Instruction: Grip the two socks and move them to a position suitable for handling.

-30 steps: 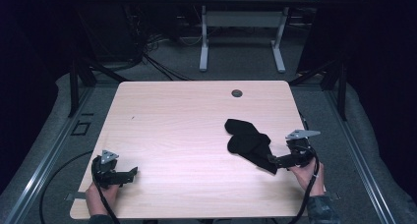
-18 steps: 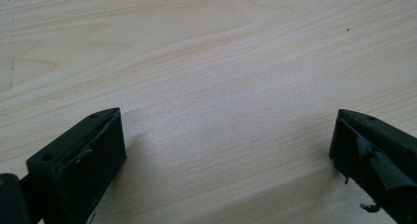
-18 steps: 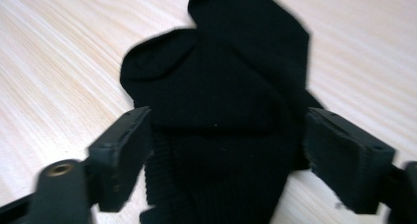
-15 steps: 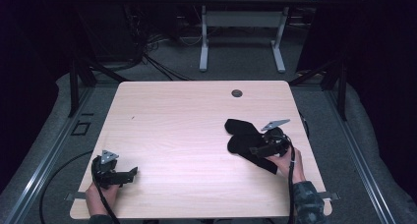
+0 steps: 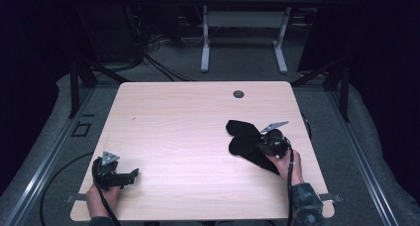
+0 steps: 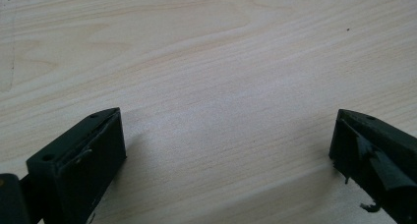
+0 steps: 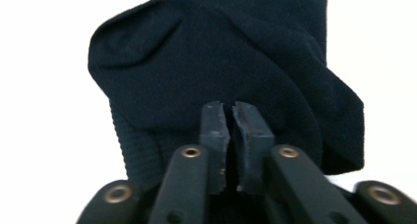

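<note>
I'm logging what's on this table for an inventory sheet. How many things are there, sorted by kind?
Black cloth items, apparently socks, lying in one overlapping heap: 2, though the heap makes the count uncertain
Handheld claws: 2, the left claw and the right claw
Round grommet hole in the table top: 1
Total: 5

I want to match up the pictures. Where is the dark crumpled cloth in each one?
High view: dark crumpled cloth lies right of middle on the pale wooden table, under the right gripper.
Left gripper view: bare wood between its open jaws.
Right gripper view: cloth at centre, behind the shut jaws.
Shared landmark: the wooden tabletop.
</note>
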A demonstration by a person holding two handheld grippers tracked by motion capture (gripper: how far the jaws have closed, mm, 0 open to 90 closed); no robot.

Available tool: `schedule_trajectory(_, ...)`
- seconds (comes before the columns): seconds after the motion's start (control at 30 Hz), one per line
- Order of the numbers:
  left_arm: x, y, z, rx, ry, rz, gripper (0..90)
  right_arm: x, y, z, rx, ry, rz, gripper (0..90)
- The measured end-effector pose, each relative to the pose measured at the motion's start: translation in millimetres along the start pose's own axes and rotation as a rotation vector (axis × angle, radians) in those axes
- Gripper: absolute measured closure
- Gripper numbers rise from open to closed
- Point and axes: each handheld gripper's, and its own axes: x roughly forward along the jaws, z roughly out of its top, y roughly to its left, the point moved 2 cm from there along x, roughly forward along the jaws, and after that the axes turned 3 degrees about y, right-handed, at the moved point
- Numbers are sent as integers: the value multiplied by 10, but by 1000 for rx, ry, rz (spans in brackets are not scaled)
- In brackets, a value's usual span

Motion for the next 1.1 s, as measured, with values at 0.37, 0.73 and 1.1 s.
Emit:
schedule_trajectory(0.37,0,0,0,1,-1,0,2,-222,27,38,5,-73,-9,900)
schedule_trajectory(0.73,0,0,0,0,0,0,2,-554,54,129,10,-164,-12,900)
schedule_trajectory(1.1,0,0,0,0,0,0,2,-849,189,265,-33,-236,-11,900)
